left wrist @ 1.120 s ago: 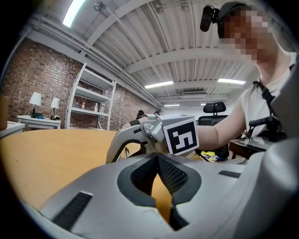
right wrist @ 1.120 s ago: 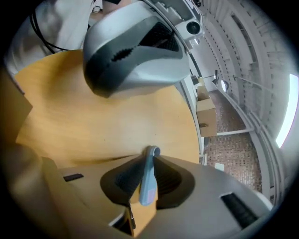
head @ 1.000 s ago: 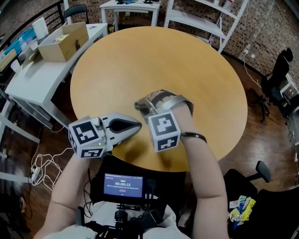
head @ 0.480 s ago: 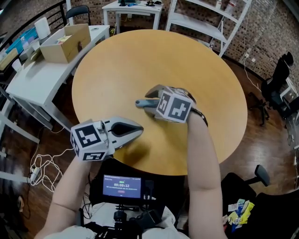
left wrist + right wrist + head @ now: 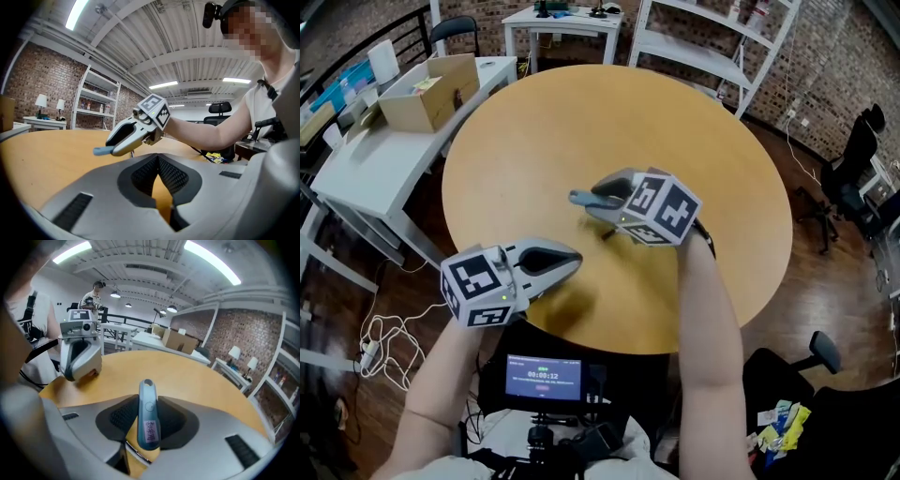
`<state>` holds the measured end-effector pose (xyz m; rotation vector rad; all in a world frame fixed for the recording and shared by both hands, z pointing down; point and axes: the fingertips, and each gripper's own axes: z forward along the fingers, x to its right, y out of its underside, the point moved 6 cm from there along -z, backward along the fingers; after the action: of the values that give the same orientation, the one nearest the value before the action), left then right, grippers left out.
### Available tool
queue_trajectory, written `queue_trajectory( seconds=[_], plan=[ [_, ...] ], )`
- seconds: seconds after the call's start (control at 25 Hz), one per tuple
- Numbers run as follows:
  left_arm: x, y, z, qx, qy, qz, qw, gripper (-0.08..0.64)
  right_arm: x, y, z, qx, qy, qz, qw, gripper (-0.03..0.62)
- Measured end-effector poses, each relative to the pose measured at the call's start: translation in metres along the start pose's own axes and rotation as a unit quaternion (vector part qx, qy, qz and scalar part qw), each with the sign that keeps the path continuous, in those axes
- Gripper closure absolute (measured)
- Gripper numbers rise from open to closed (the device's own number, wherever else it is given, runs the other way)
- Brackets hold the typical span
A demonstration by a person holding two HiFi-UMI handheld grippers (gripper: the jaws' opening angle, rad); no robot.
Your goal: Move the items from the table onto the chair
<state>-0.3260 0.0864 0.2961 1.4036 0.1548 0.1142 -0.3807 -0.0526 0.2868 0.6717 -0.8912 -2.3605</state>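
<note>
My right gripper [image 5: 595,201] hangs a little above the middle of the round wooden table [image 5: 694,112]. A slim blue-grey tool handle [image 5: 580,198] sticks out leftward from between its jaws. In the right gripper view the handle [image 5: 148,414] stands upright between the two dark pads, which hold it clear of the table; the jaws are closing on it. My left gripper [image 5: 575,257] rests low at the table's near edge with its jaws together and nothing in them. The left gripper view shows its tips [image 5: 157,158] meeting and the right gripper [image 5: 133,133] beyond.
A white desk [image 5: 356,159] with a cardboard box [image 5: 427,89] stands at the left, and white shelving [image 5: 722,37] at the back. A black office chair [image 5: 861,141] is at the right and another chair [image 5: 825,361] at the lower right. Cables lie on the floor.
My right gripper has lifted off the table with the blue-grey handle and moved a little farther away, its marker cube rolling to the right. The left gripper has barely moved.
</note>
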Motion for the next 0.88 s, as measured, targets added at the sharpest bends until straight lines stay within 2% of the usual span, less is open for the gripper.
queue_trajectory(
  seconds=[0.12, 0.2, 0.44, 0.68, 0.88],
  plan=[
    [0.000, 0.000, 0.001, -0.002, -0.019, -0.004, 0.9998, 0.554, -0.014, -0.017, -0.034, 0.055, 0.060, -0.022, 0.996, 0.449],
    [0.006, 0.001, 0.004, -0.004, -0.015, -0.005, 0.9999, 0.554, -0.036, -0.019, -0.056, 0.086, 0.090, -0.022, 0.992, 0.450],
    [0.031, -0.010, 0.035, 0.001, 0.028, 0.011, 0.9996, 0.554, -0.091, 0.012, -0.117, 0.162, 0.164, 0.044, 0.972, 0.451],
    [0.041, -0.011, 0.059, -0.005, 0.052, 0.008, 0.9986, 0.554, -0.115, 0.050, -0.157, 0.189, 0.228, 0.133, 0.946, 0.451],
    [0.061, -0.015, 0.084, -0.008, 0.086, 0.014, 0.9962, 0.554, -0.126, 0.066, -0.179, 0.205, 0.263, 0.143, 0.932, 0.451]
  ],
)
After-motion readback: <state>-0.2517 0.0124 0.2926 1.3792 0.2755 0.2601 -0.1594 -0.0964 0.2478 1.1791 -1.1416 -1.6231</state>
